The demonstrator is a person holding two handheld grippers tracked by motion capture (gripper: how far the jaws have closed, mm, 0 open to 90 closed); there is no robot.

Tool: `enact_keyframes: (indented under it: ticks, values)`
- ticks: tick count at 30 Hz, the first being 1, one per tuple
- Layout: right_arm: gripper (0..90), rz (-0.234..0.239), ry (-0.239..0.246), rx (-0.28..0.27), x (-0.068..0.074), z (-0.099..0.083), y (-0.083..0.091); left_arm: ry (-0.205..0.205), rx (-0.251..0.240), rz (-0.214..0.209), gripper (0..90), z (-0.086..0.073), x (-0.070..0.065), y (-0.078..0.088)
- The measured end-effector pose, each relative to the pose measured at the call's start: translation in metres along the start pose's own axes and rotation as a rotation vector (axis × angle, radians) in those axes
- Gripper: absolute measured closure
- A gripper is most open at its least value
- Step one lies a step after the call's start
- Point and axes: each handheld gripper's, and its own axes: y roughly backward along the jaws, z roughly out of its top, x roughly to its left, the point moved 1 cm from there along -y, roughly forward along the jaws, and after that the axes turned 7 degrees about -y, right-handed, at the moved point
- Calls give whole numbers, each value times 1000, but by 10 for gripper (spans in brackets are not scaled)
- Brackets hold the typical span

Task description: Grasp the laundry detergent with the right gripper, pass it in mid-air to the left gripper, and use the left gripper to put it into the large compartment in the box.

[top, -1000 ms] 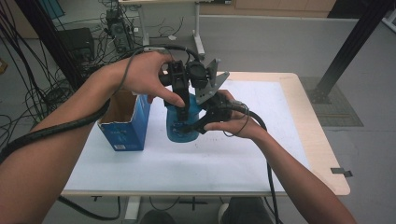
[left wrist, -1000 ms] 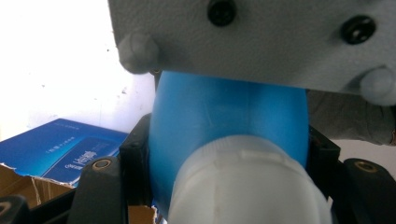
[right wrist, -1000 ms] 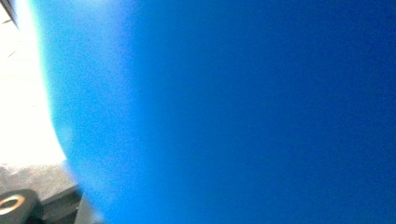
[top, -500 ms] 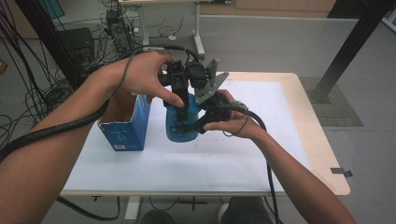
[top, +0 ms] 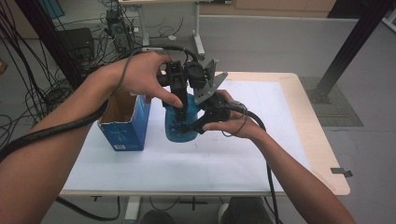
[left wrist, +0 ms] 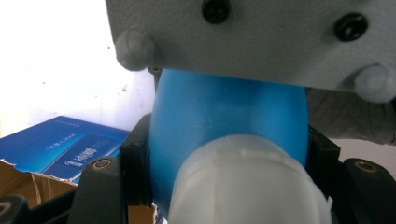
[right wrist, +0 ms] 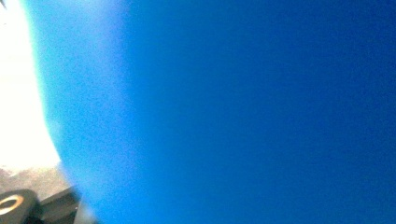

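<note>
the white table (top: 280,116) is bearing everything. left of the blue bottle (top: 180,128), an open blue box (top: 123,133) is standing. the bottle is standing upright near the table's middle. the left gripper (top: 180,109) is clamping its top from above; the right gripper (top: 194,125) is seemingly gripping its side, though that close-up is blurred.

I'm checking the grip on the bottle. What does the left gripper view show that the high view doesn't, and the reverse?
Left gripper view alone: the bottle's white cap close up, with the black jaws tight against the blue body on both sides. High view alone: the table, both hands, and the right gripper clamped low on the bottle's side. Both: the blue bottle, the open blue box beside it, and the left gripper.
</note>
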Motion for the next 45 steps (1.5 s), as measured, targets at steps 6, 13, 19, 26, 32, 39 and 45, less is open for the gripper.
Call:
enact_keyframes:
  ticks: [6,13,19,26,32,39,45]
  values:
    - [310,-5,-25,28,0,-6,-1,19,-1,-13,373,-4,3,0]
    - [203,-45,-79,30,0,-16,11,61,8,-8,373,-9,8,-1]
    - [92,-91,-187,116,-4,-34,33,150,-4,-23,372,-18,16,4]
    - [75,-152,-330,214,-6,-67,68,301,-7,-15,371,-34,28,14]
    - [44,-248,-432,331,-7,-90,104,431,-3,-35,371,-54,36,29]
    - [44,-336,-474,397,2,-106,147,597,1,-40,371,-78,43,50]
    - [49,-369,-524,468,11,-114,173,764,-22,-47,371,-100,50,73]
